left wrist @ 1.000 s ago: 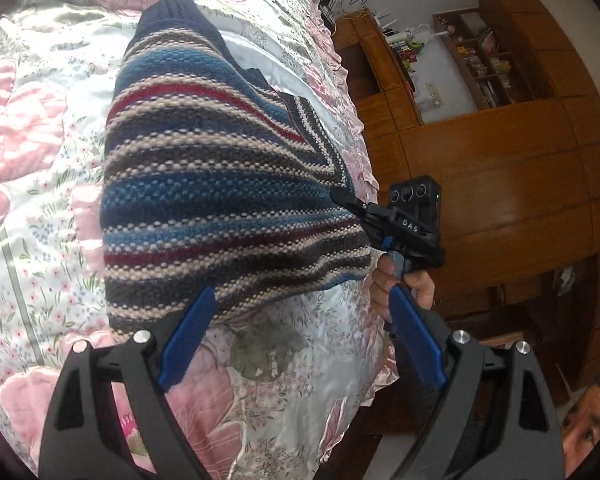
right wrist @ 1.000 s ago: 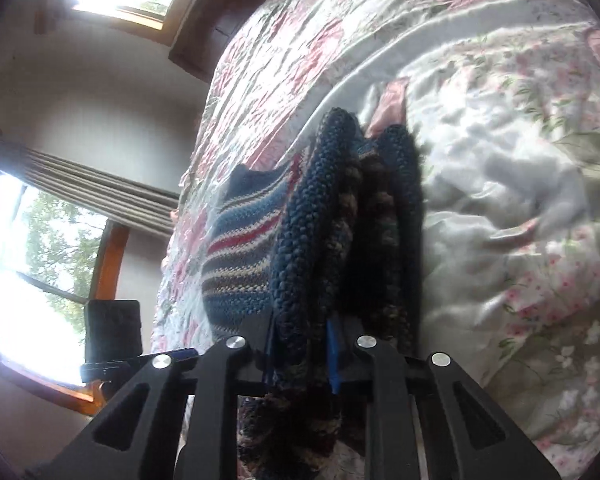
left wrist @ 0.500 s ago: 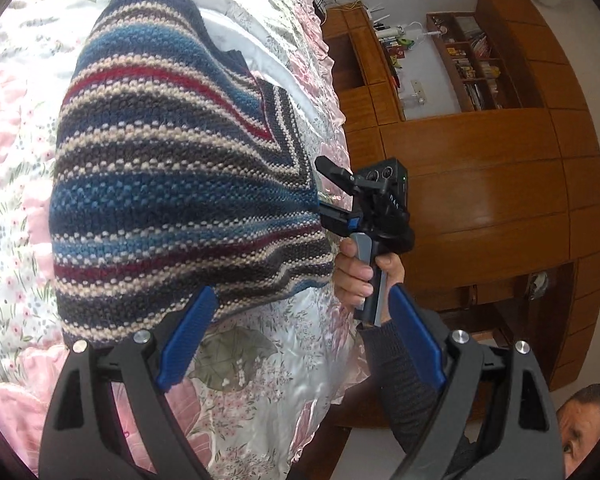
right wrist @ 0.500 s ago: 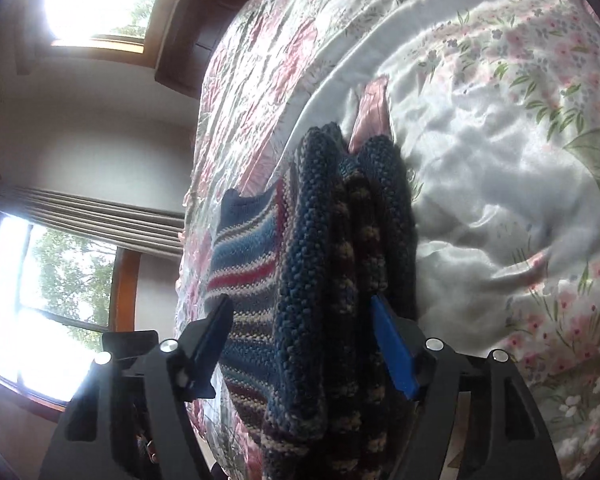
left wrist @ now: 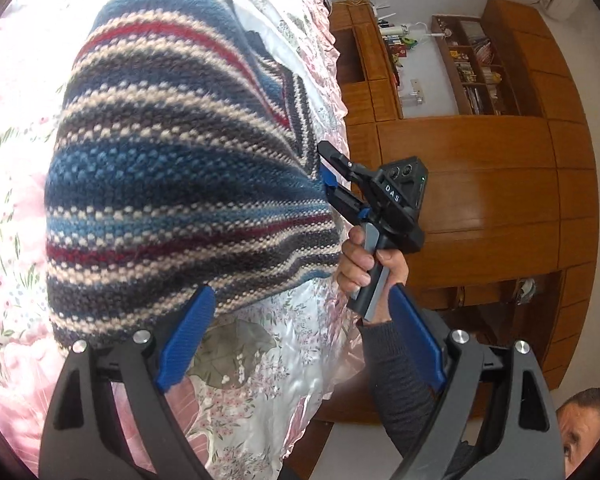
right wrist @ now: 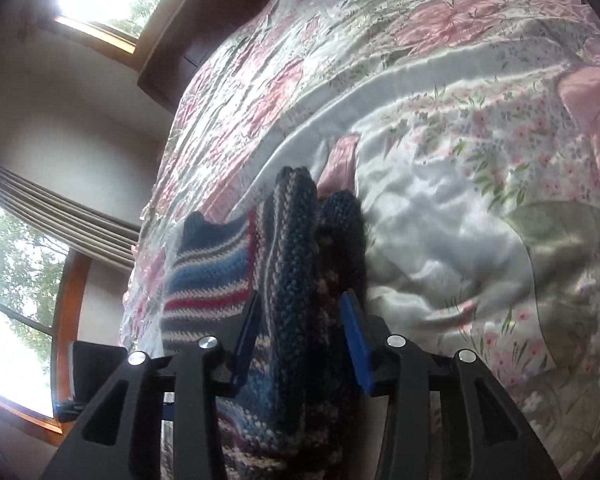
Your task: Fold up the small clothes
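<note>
A knitted sweater [left wrist: 180,160] with blue, red, cream and grey stripes lies on the floral bedspread [left wrist: 260,360]. My left gripper [left wrist: 300,336] is open at the sweater's near hem, its left finger just over the knit and nothing between the pads. A hand [left wrist: 360,256] holds my right gripper [left wrist: 329,176] at the sweater's right edge. In the right wrist view the folded sweater [right wrist: 292,248] rises as a thick bundle of layers. That bundle fills the gap of the right gripper [right wrist: 300,336], and both blue pads press against it.
The satin bedspread [right wrist: 460,120] stretches far beyond the sweater, rumpled to its right. Its frilled side edge drops off close to the right gripper. Wooden cabinets and shelves [left wrist: 480,180] stand past that edge. Windows with curtains [right wrist: 12,280] are at the far side.
The right gripper let go of the sweater's edge, opened wide, then narrowed again around a thicker bundle. The left gripper stayed open and moved closer to the sweater.
</note>
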The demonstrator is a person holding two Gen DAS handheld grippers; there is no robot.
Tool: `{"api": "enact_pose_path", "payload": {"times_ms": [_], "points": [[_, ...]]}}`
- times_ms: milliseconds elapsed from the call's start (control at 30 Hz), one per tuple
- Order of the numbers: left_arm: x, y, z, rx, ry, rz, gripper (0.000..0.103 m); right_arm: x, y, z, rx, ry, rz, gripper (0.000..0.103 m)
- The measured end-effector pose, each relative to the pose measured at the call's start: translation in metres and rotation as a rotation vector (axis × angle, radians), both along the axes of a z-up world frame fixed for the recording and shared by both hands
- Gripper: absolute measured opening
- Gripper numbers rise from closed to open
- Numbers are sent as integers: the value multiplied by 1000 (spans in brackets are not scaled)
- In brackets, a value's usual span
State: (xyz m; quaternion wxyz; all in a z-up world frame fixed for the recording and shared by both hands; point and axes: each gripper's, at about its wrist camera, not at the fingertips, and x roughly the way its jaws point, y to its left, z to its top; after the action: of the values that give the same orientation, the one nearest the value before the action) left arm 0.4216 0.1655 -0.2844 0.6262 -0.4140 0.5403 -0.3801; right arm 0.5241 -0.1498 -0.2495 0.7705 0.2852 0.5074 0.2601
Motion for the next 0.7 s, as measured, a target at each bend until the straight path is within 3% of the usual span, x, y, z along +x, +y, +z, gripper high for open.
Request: {"api": "enact_pose_path", "payload": {"times_ms": [67, 167, 200, 233, 267, 300, 367, 433, 533, 600, 700], "points": [[5, 5, 6, -9, -18, 27, 87, 19, 0, 3, 25, 19, -13, 44], [14, 12, 10, -35, -18, 66, 87, 54, 16, -8, -4, 89, -18, 60], [15, 12, 11, -41, -16, 69, 87, 60, 21, -14, -10, 110, -4, 59], [16, 11, 9, -42, -15, 70, 87, 65, 28, -17, -12, 112, 19, 52], [18, 13, 10, -40, -12, 67, 87, 66, 35, -16, -15, 90, 29, 19], [20, 12, 10, -37, -8, 62, 87, 66, 38, -10, -55, 42, 33, 12], [22, 13, 5, -27, 5, 58, 87, 62, 39, 2, -129, -55, -20, 10], [24, 17, -3, -34, 22, 65, 87, 62, 30, -6, -167, -44, -73, 10], [24, 21, -6, -51, 48, 87, 87, 63, 30, -26, -108, 41, -29, 17], [27, 24, 5, -59, 23, 88, 87, 56, 18, -21, -51, 36, -63, 26], [41, 27, 29, -76, -36, 112, 87, 36, 9, 5, -26, -38, -83, 27]]}}
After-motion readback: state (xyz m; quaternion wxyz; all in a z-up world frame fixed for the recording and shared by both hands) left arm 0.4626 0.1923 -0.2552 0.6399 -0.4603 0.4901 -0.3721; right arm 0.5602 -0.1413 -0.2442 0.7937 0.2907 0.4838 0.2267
